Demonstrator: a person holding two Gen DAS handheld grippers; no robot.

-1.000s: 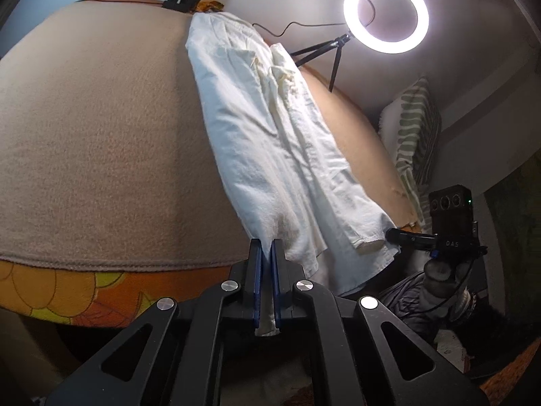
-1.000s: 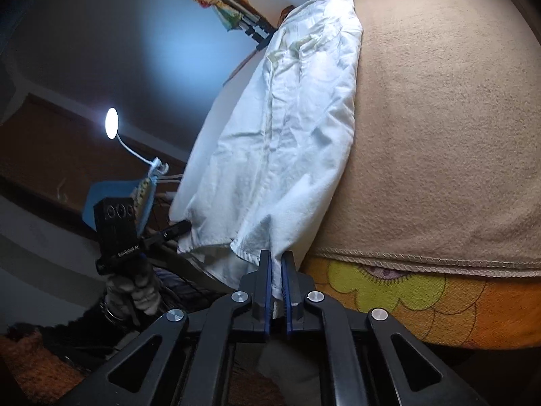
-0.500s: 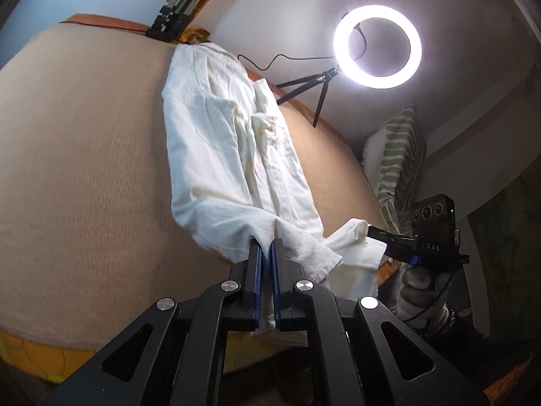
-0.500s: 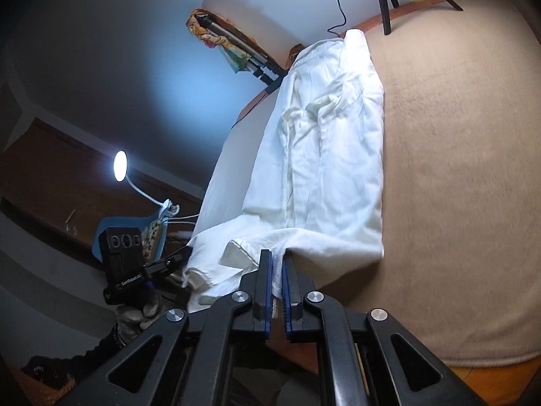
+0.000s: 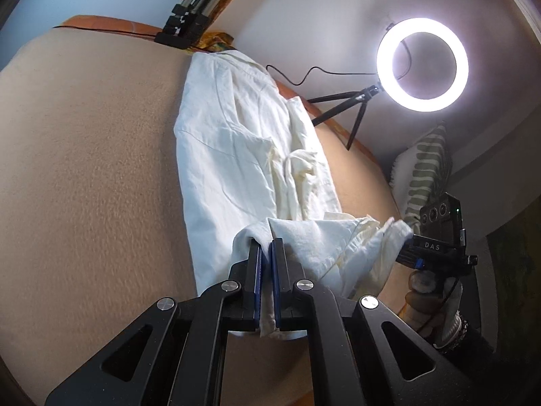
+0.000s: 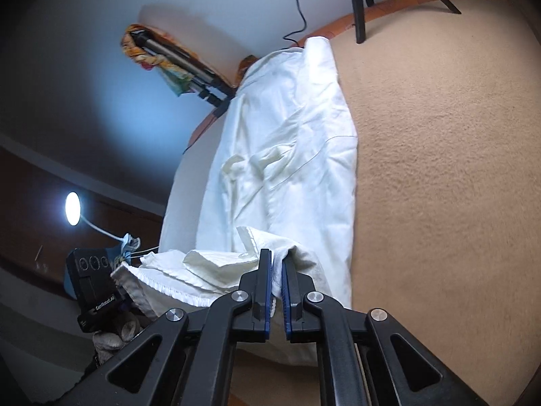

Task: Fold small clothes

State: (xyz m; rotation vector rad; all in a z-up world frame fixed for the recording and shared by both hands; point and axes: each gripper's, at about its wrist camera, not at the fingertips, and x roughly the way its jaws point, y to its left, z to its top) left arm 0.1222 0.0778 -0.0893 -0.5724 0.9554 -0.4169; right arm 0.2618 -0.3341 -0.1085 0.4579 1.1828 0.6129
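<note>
A white garment (image 5: 230, 155) lies lengthwise on a tan blanket (image 5: 84, 169), also in the right wrist view (image 6: 290, 155). My left gripper (image 5: 266, 250) is shut on the garment's near hem corner and holds it lifted and folded over the rest. My right gripper (image 6: 276, 264) is shut on the other hem corner, held the same way. The hem hangs slack between the two grippers. The right gripper shows in the left wrist view (image 5: 436, 237), the left gripper in the right wrist view (image 6: 94, 284).
A lit ring light (image 5: 422, 64) on a tripod stands at the blanket's far edge, with a cable. A striped pillow (image 5: 426, 169) lies at the right. A folded tripod (image 6: 175, 57) and a desk lamp (image 6: 72, 208) are at the left.
Both grippers have carried the hem up from the bed's near edge and forward over the garment. The lower part now lies doubled over the middle.
</note>
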